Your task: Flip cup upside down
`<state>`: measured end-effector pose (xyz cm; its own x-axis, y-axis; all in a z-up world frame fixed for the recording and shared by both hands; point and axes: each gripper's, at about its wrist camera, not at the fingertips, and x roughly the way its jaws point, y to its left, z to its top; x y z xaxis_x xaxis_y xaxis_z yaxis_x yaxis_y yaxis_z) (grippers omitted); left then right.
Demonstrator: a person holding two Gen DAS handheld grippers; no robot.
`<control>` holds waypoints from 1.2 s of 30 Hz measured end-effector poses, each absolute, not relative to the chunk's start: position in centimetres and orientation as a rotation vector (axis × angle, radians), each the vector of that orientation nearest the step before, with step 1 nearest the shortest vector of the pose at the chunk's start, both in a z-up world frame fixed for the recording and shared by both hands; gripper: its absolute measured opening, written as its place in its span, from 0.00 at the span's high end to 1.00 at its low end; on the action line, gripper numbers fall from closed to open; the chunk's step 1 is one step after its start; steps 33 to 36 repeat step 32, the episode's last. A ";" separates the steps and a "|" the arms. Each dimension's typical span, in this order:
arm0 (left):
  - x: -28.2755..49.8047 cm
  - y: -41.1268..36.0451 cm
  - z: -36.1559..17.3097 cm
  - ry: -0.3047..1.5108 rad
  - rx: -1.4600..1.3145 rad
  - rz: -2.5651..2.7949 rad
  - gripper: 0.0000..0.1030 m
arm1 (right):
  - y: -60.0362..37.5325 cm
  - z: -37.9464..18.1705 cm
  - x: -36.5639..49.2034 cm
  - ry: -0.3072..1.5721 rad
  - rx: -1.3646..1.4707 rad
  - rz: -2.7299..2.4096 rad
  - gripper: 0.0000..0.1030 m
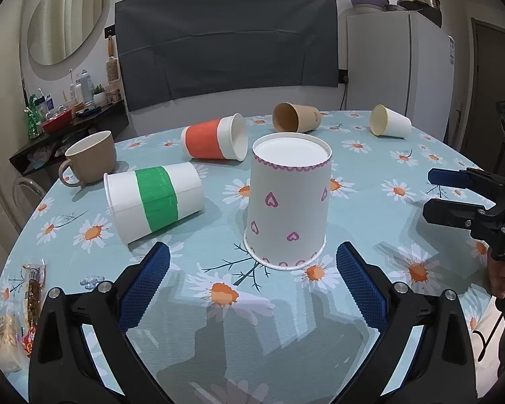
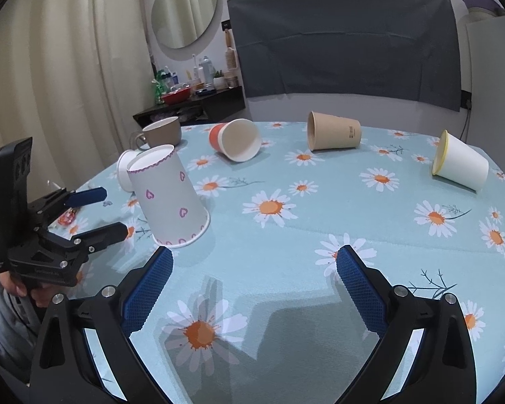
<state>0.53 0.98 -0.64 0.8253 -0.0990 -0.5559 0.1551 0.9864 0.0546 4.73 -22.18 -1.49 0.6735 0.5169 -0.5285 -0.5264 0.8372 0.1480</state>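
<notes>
- The left gripper (image 1: 252, 262) stood with its jaws spread wide and held nothing; its blue pads (image 1: 144, 289) sat just short of the heart-patterned paper cup (image 1: 288, 202), apart from it.
- The right gripper (image 2: 254, 266) was likewise spread wide and empty over the daisy tablecloth (image 2: 286, 286), near the table's front edge.
- The heart-patterned paper cup stood upside down, rim on the cloth and base up, near the table's front edge on the left.
- Only the left wrist view showed the green-banded paper cup (image 1: 155, 198) lying on its side just left of the heart cup; the right wrist view caught merely a white rim behind it.
- Only the left wrist view showed snack packets (image 1: 33, 299) at the table's front-left edge.
- Farther back, an orange-banded paper cup (image 1: 215, 138) lay on its side, with a beige mug (image 1: 91, 158) upright at the left edge.
- Toward the far edge lay a brown paper cup (image 2: 333, 131) and a yellow-rimmed white paper cup (image 2: 461, 161), both on their sides; the yellow rim was plainer in the right wrist view.
</notes>
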 end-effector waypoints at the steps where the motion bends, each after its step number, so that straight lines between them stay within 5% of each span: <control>1: 0.5 1.0 -0.6 0.583 0.100 -0.135 0.06 | -22.2 -1.5 4.7 0.589 -0.017 0.586 0.09; 36: 1.0 1.3 -0.8 0.617 0.065 -0.148 0.06 | -22.1 -1.6 4.9 0.596 -0.020 0.582 0.09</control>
